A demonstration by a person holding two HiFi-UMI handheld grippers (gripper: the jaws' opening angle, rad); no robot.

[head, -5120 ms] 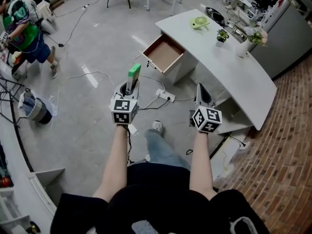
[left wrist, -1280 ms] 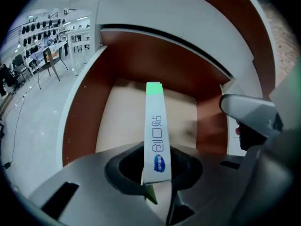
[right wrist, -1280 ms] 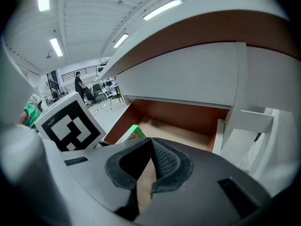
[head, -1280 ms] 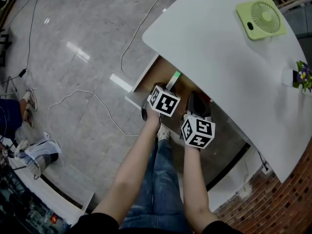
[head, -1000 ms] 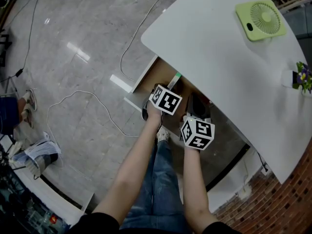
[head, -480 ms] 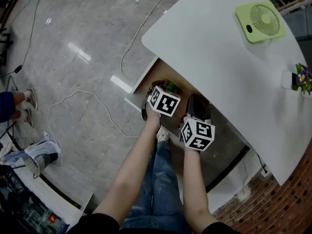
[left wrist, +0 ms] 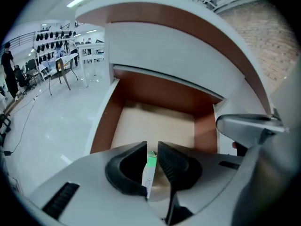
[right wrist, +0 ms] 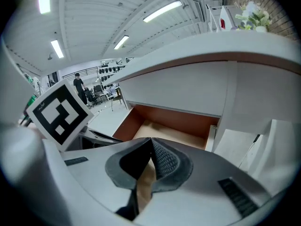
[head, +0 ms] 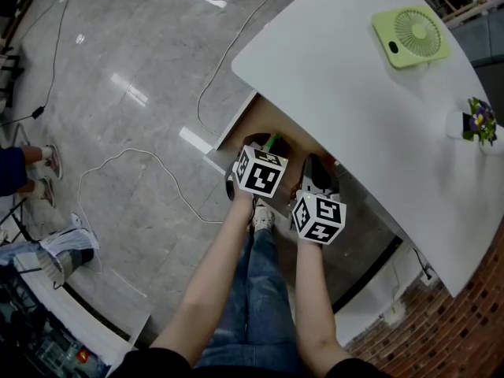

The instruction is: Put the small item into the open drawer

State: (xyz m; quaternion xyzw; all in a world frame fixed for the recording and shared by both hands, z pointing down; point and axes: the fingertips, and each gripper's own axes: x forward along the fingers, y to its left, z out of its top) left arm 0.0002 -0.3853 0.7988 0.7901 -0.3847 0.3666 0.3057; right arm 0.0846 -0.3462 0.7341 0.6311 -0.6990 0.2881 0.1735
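The small item [left wrist: 148,171] is a thin white box with a green end [head: 272,142]. It shows in the narrow gap between the jaws of my left gripper [left wrist: 152,147], green end forward, over the drawer floor. The jaws are closing, and I see no pad pressing on it. In the head view my left gripper [head: 258,142] hangs over the front of the open wooden drawer [head: 236,121]. My right gripper [head: 315,172] is just right of it, shut and empty [right wrist: 150,142]. The drawer [left wrist: 106,121] is otherwise bare inside.
The drawer sits under a curved white desk [head: 354,93] that carries a green fan [head: 409,34] and a small potted plant [head: 476,120]. Cables [head: 142,156] trail over the grey floor. A person's feet [head: 47,160] show at the far left.
A second ago the green end stuck out well beyond the left jaws; now it shows only at their tips. The left gripper has drawn back slightly toward me. The right gripper has barely moved.
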